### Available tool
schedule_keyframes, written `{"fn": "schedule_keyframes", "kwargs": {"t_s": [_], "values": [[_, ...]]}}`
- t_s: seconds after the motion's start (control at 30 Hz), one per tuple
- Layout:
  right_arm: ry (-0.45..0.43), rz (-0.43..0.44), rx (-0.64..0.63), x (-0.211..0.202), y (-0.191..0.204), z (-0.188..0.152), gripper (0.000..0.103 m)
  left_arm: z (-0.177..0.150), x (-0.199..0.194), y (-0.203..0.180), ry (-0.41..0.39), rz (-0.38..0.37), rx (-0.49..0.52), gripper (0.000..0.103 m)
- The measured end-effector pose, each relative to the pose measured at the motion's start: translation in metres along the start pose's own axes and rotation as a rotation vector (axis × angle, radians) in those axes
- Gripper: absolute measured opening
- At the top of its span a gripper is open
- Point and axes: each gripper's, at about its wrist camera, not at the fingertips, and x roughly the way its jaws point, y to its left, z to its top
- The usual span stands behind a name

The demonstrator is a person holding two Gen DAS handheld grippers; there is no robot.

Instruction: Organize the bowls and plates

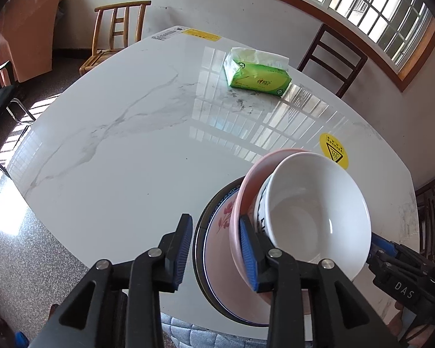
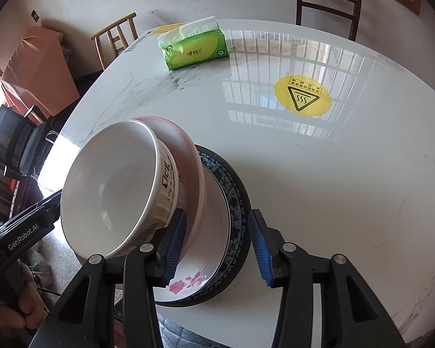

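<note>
Where the glossy, grey-veined marble table mirrors the barred window, a soft green tissue pack lies well beyond the fingers. Both the left gripper and right gripper stand spread, pinching nothing, straddling the stack's rims: smooth white bowl in pink bowl, on a flowered plate.

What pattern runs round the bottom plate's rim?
Blue floral scrollwork on the dark-edged bottom plate; clearest in the right wrist view.
</note>
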Motion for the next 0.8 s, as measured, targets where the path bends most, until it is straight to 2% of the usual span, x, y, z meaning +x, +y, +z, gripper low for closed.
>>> {"fn": "schedule_keyframes", "kwargs": {"t_s": [0.17, 0.37, 0.47, 0.8], "values": [[-0.041, -0.013, -0.015, -0.01, -0.005, -0.006, 0.065, -0.008, -0.015, -0.002, -0.042, 0.038, 0.034, 0.043], [-0.117, -0.053, -0.038, -0.025, -0.009, -0.018, 0.08, -0.023, -0.032, -0.002, -0.075, 0.077, 0.036, 0.046], [-0.137, -0.05, -0.047, -0.032, -0.01, -0.028, 0.088, -0.032, -0.041, -0.002, -0.087, 0.087, 0.029, 0.052], [-0.171, -0.023, -0.042, -0.044, -0.011, -0.063, 0.1, -0.073, -0.059, -0.01, -0.104, 0.129, 0.022, 0.058]]}}
